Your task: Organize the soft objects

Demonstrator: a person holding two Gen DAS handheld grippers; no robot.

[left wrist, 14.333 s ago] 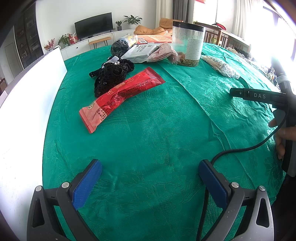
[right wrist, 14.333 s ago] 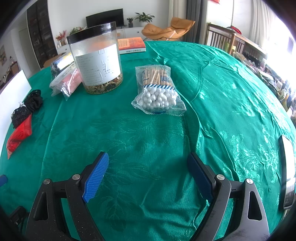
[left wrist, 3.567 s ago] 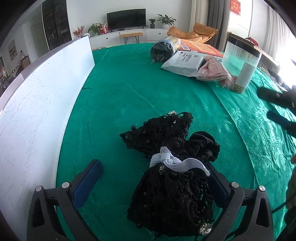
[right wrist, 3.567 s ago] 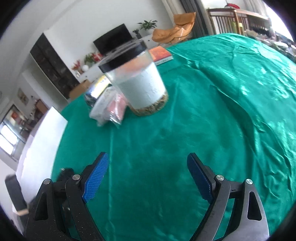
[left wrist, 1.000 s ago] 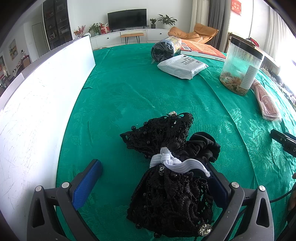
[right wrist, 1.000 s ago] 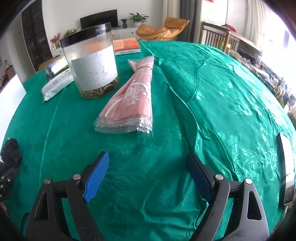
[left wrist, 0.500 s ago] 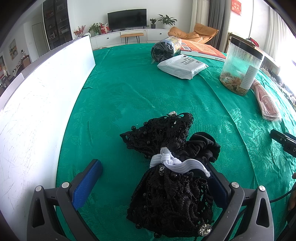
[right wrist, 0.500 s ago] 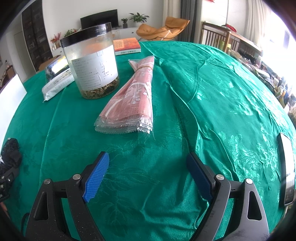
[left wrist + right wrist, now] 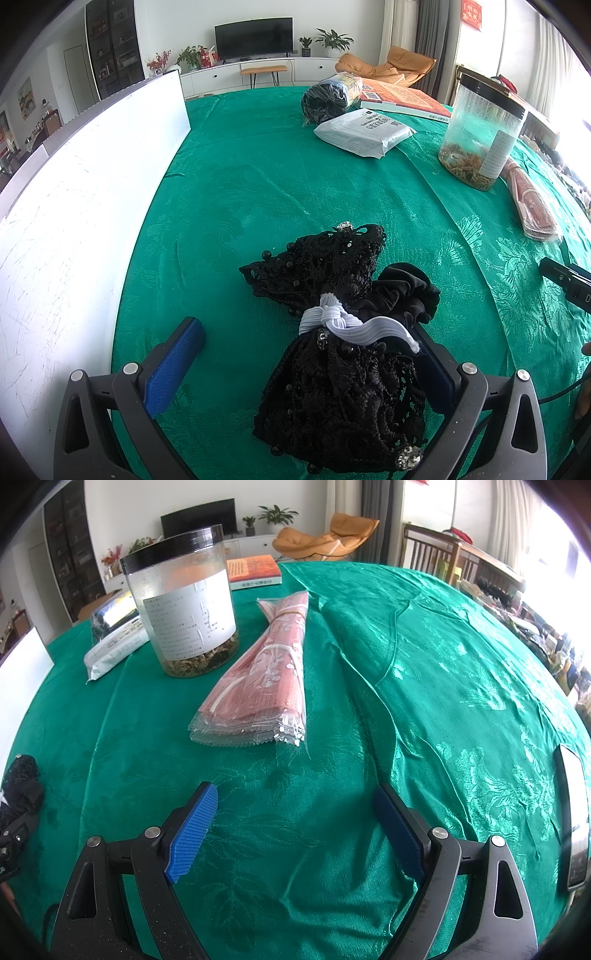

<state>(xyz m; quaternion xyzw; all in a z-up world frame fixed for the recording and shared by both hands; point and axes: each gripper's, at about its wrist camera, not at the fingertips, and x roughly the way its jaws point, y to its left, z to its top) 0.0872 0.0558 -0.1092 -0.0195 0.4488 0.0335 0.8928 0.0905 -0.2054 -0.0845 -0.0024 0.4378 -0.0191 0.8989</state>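
Lying on the green cloth (image 9: pixel 258 177) between the wide-spread fingers of the left gripper (image 9: pixel 295 373), the lace bundle (image 9: pixel 343 391) is black and openwork, studded with small beads and a few rhinestones, cinched at its waist by a white elastic (image 9: pixel 351 325); its near half touches the right finger while the left blue pad (image 9: pixel 173 365) stands apart from it. A black scrunchie (image 9: pixel 406 291) sits against the bundle's right side, and the far lace half fans out toward the table's middle. A white board (image 9: pixel 74 206) runs along the left. Farther off lie a white packet (image 9: pixel 364 131), a jar (image 9: pixel 480 129) and a dark roll (image 9: pixel 328 96). The right gripper (image 9: pixel 295 830) is also open and empty above bare cloth, with the pink pack (image 9: pixel 266 675) lying flat just beyond it, beside the jar.
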